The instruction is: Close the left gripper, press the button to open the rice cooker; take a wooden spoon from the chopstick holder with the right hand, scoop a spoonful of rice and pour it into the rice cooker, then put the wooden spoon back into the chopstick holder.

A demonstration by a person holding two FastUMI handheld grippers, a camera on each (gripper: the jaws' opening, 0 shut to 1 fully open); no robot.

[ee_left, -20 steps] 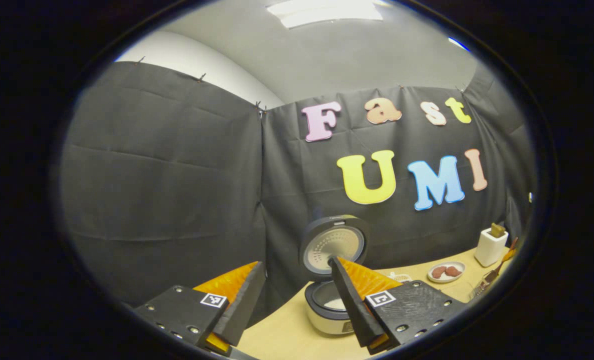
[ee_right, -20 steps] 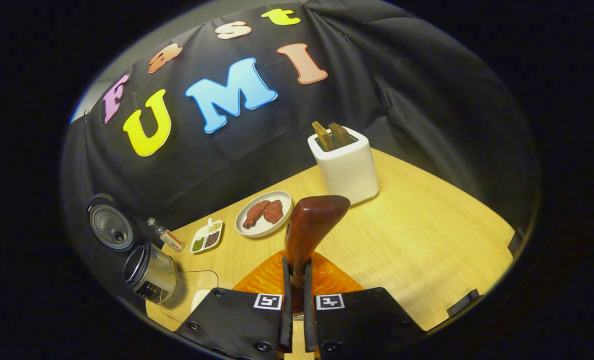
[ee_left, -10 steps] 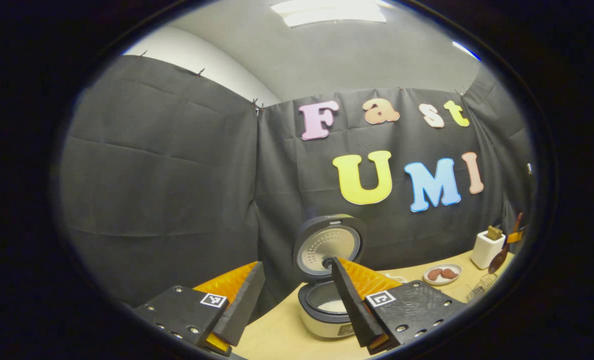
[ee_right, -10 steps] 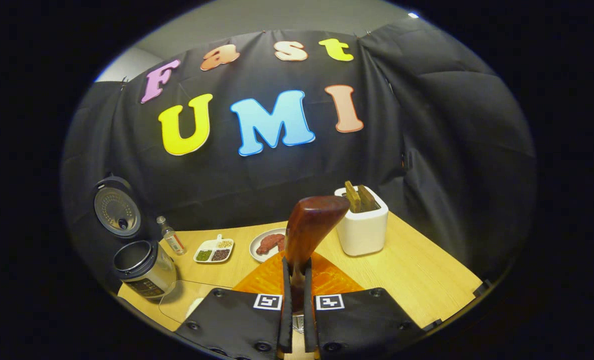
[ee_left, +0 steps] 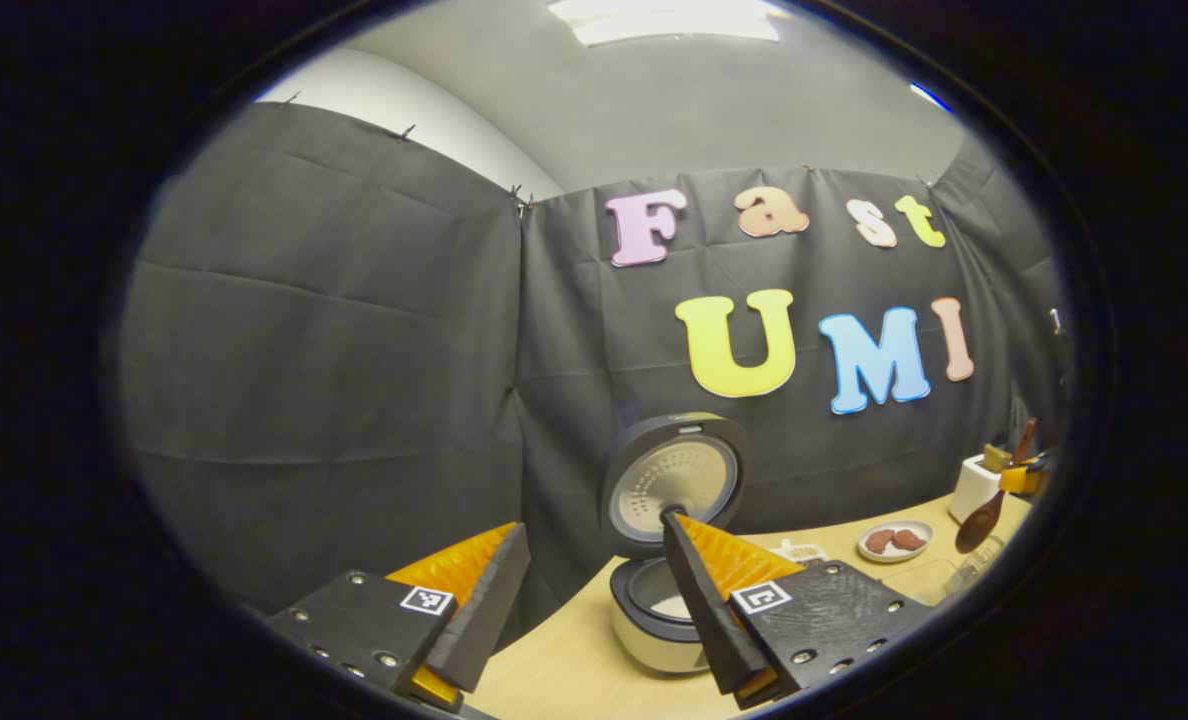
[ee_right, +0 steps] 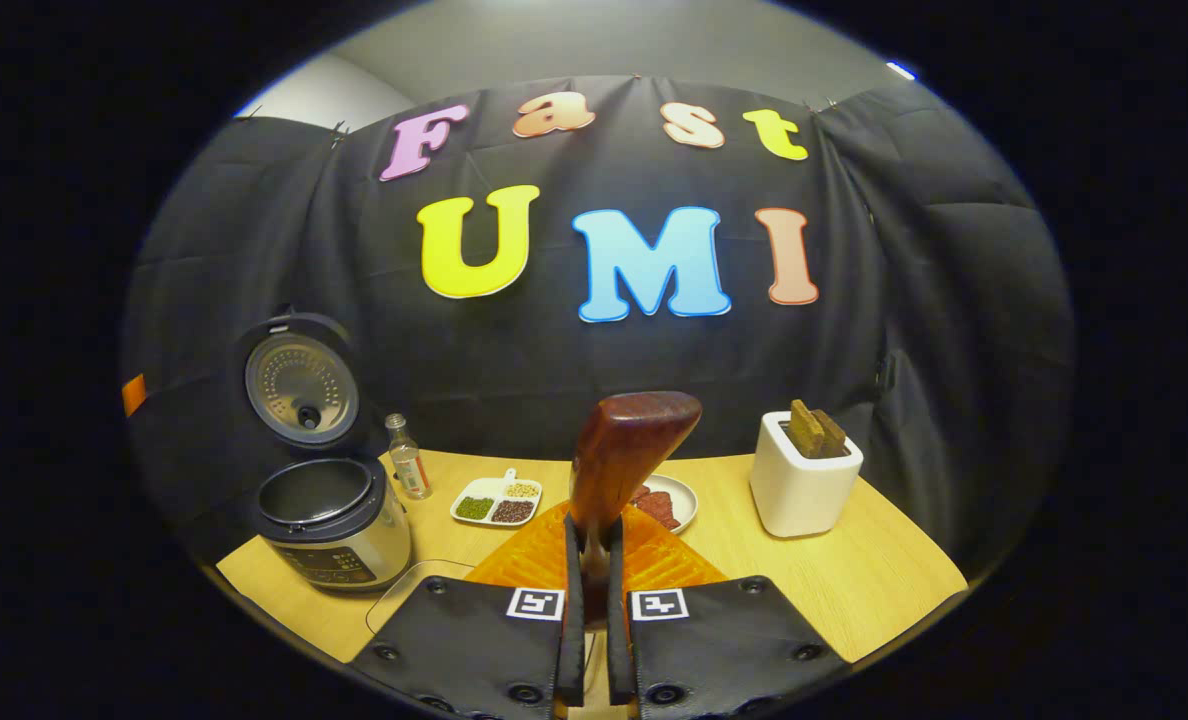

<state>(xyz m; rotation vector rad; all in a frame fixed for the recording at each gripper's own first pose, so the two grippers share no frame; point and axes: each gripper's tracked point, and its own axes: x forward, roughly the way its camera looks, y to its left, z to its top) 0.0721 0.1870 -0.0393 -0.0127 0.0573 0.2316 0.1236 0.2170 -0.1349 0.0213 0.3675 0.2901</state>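
Note:
The rice cooker (ee_left: 654,625) stands open on the wooden table, its lid (ee_left: 669,485) upright and some white showing in the pot. My left gripper (ee_left: 592,525) hangs open in front of it, holding nothing. In the right gripper view the cooker (ee_right: 329,520) is at the left and the white chopstick holder (ee_right: 804,485), with wooden handles sticking out, is at the right. My right gripper (ee_right: 594,535) is shut on the wooden spoon (ee_right: 629,450), whose bowl points up and forward. The left gripper view shows that spoon (ee_left: 979,520) hanging near the holder (ee_left: 974,485).
On the table between cooker and holder are a small bottle (ee_right: 407,470), a divided dish of beans (ee_right: 496,503) and a plate of reddish food (ee_right: 674,500). A clear container's rim (ee_right: 404,585) shows just before my right gripper.
My right gripper has levelled and swung left with the spoon, so the cooker comes closer to the centre of its view and the holder slides right. The left gripper has barely moved.

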